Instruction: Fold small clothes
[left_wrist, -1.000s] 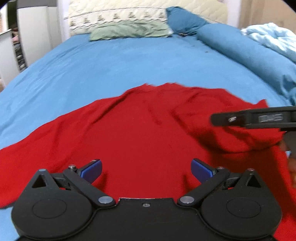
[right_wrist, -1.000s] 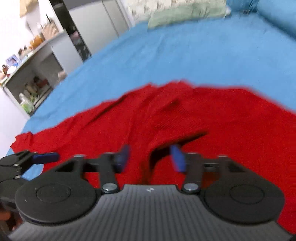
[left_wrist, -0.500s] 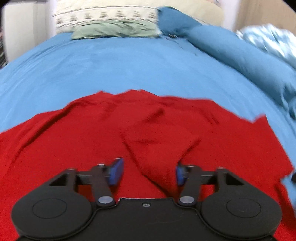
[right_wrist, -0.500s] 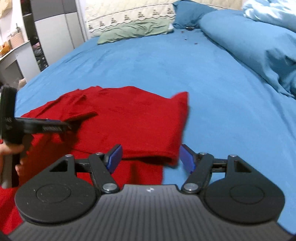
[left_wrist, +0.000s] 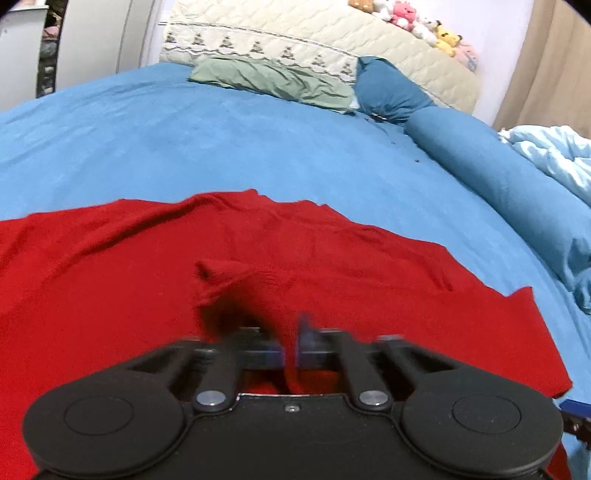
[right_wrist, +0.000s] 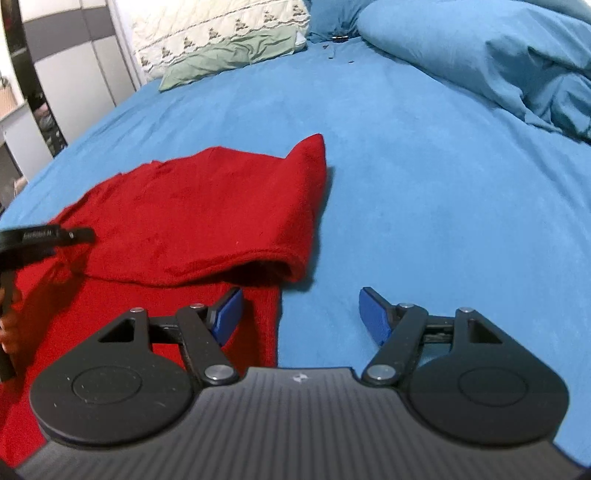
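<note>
A red knit garment (left_wrist: 332, 266) lies spread on the blue bed sheet (left_wrist: 184, 147). My left gripper (left_wrist: 291, 354) is shut on a raised fold of the red garment, its fingers blurred. In the right wrist view the garment (right_wrist: 192, 221) has its right part folded over, with the fold edge near the gripper. My right gripper (right_wrist: 301, 314) is open and empty, just above the sheet at the garment's right edge. The left gripper (right_wrist: 59, 236) shows at the far left of the right wrist view, over the garment.
A green pillow (left_wrist: 273, 79) and a cream quilted headboard (left_wrist: 332, 44) are at the far end. A blue bolster (left_wrist: 498, 177) and a pale blue duvet (left_wrist: 554, 151) lie along the right. A grey cabinet (right_wrist: 74, 74) stands left of the bed.
My left gripper has closed on a fold of the red garment. My right gripper let go of the fabric, opened wide and moved to the garment's right edge.
</note>
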